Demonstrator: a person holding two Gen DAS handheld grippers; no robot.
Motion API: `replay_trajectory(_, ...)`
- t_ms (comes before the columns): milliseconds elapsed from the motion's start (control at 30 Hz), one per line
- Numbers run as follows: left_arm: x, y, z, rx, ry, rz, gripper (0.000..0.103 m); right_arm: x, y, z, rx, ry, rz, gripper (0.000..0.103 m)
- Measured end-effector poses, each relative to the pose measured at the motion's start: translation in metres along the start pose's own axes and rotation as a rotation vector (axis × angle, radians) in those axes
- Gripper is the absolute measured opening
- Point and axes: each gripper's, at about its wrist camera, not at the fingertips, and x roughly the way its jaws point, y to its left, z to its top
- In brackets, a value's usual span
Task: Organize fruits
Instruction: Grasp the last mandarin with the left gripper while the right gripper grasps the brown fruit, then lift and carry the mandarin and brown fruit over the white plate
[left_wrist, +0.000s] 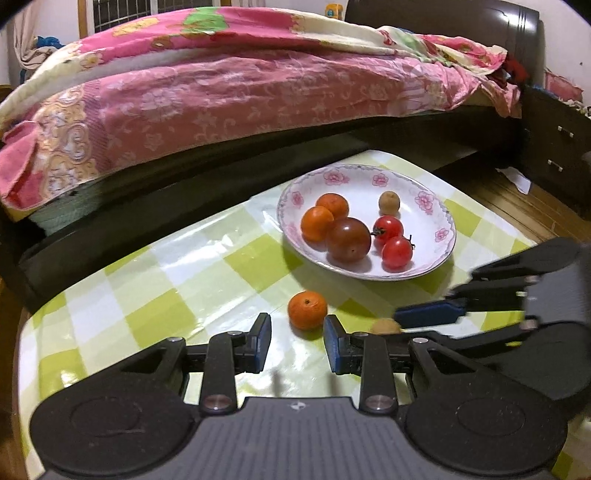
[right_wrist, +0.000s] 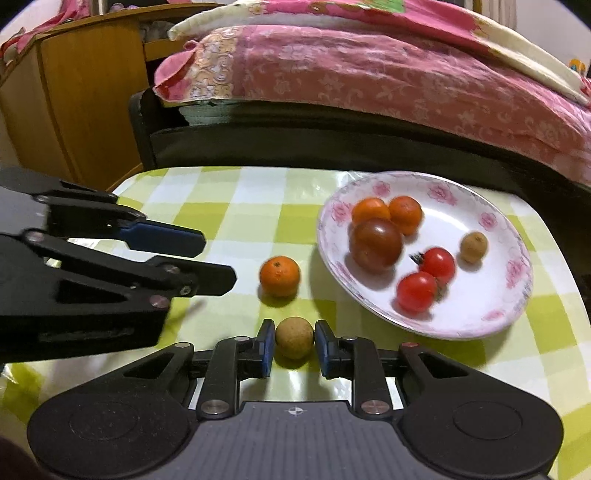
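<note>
Now right gripper pinching brown longan between blue pads; left gripper spread, empty, mandarin just ahead; floral plate beyond, right.

A counter covered in a glossy green-and-white checked cloth is carrying everything. Sitting directly on it toward the far right is a white plate with pink flowers, which is holding the gathered fruit. A small mandarin orange is lying on the cloth just left of the plate. Nearer the front edge, a round tan-brown fruit, possibly a longan, is resting on the cloth, apart from the orange.
</note>
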Motion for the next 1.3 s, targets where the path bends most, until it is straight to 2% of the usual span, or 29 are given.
replay_trajectory(233, 0.029, -0.003, 0.003, 0.014, 0.011, 0.017, 0.039, -0.032, -0.018, -0.010, 0.020, 0.052, -0.013, 0.020)
replay_trajectory(333, 0.036, -0.004, 0.005, 0.009, 0.006, 0.002, 0.040, -0.044, -0.024, -0.014, 0.052, 0.061, -0.014, 0.020)
replay_trajectory(533, 0.048, -0.015, 0.002, 0.051, 0.025, -0.012, 0.040, -0.042, -0.032, -0.019, 0.097, 0.043, -0.023, 0.020)
replay_trajectory(767, 0.045, -0.019, 0.001, 0.042, 0.032, -0.011, 0.035, -0.033, -0.048, -0.021, 0.100, 0.048, -0.035, 0.020)
replay_trajectory(867, 0.037, -0.023, -0.001, 0.040, 0.052, -0.047, 0.034, -0.034, -0.051, -0.023, 0.088, 0.040, -0.041, 0.020)
replay_trajectory(1100, 0.019, -0.044, -0.016, 0.103, 0.096, -0.125, 0.034, -0.041, -0.051, -0.038, 0.022, 0.006, -0.056, 0.020)
replay_trajectory(1233, 0.014, -0.054, -0.023, 0.182, 0.078, -0.111, 0.035, -0.040, -0.048, -0.043, -0.003, -0.007, -0.067, 0.022)
replay_trajectory(1300, 0.013, -0.054, -0.024, 0.179, 0.079, -0.116, 0.035, -0.037, -0.051, -0.045, 0.007, 0.005, -0.071, 0.023)
